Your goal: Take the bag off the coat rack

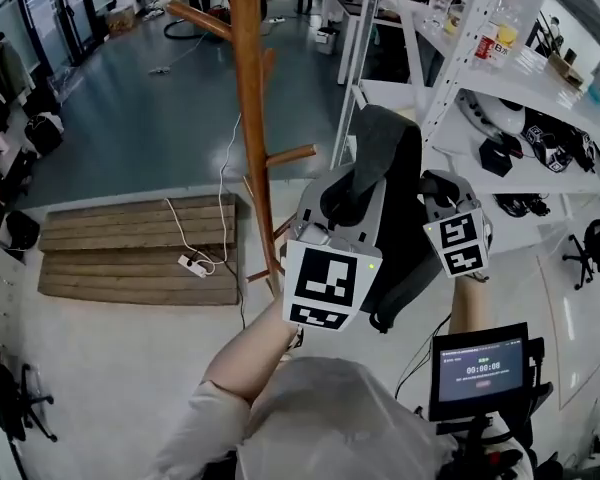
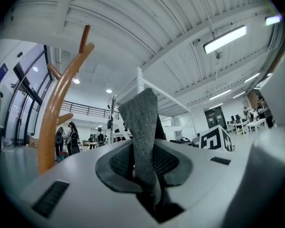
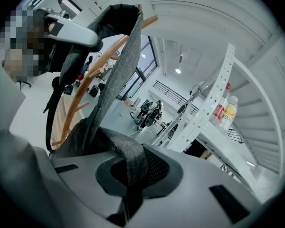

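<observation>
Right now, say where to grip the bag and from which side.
Take the grey strap, not the bag's body: it is flat, narrow and stands clear above. Come from the person's side, fingers across its width; the left gripper and right gripper hold it so.

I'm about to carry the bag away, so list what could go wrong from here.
1. The bag hangs only from its grey strap, pinched in the left gripper and right gripper; if the strap slips, the bag could drop.
2. It hangs close between the coat rack and the shelf; a swing might snag a peg or hit the shelf.
</observation>
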The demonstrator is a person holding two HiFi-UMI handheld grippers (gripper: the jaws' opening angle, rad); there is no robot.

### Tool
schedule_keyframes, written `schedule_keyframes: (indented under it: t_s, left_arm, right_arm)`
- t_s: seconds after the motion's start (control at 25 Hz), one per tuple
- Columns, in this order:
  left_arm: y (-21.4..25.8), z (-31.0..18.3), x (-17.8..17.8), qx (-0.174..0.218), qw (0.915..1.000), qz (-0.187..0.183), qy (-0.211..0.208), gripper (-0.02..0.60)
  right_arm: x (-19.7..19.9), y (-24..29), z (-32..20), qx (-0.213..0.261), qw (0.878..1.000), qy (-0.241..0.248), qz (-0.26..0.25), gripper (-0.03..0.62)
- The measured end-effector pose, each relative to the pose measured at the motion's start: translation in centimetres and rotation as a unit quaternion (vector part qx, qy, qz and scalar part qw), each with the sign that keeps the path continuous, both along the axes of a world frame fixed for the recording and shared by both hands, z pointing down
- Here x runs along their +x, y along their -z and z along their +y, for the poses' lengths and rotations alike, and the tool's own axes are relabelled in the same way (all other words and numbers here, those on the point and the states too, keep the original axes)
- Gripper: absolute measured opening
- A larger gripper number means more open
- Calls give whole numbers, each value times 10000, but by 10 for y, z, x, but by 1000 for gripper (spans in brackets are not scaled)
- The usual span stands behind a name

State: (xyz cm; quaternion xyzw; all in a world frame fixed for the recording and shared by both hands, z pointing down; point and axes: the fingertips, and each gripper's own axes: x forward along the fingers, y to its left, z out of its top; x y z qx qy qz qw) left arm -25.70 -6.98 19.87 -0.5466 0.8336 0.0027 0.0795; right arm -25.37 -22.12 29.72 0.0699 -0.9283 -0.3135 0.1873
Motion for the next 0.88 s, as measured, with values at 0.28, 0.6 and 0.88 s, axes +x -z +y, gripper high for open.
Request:
schedule_keyframes:
  t_s: [0.28,0.6,0.88]
  left_arm:
    - [5,-34,40,6,9975,0,-710,81]
    - [-19,-83,87,-188,9882,156,-1511,81]
    - [-50,-114,133,-486,9713,376,-2298,81]
  right_arm:
    - [67,15,-40,123,9964,-824,-147,11]
    - [151,0,-86,-63,9822,-1865,-224,11]
    - [232,-32,-100,-315,9578,-2854,-130,11]
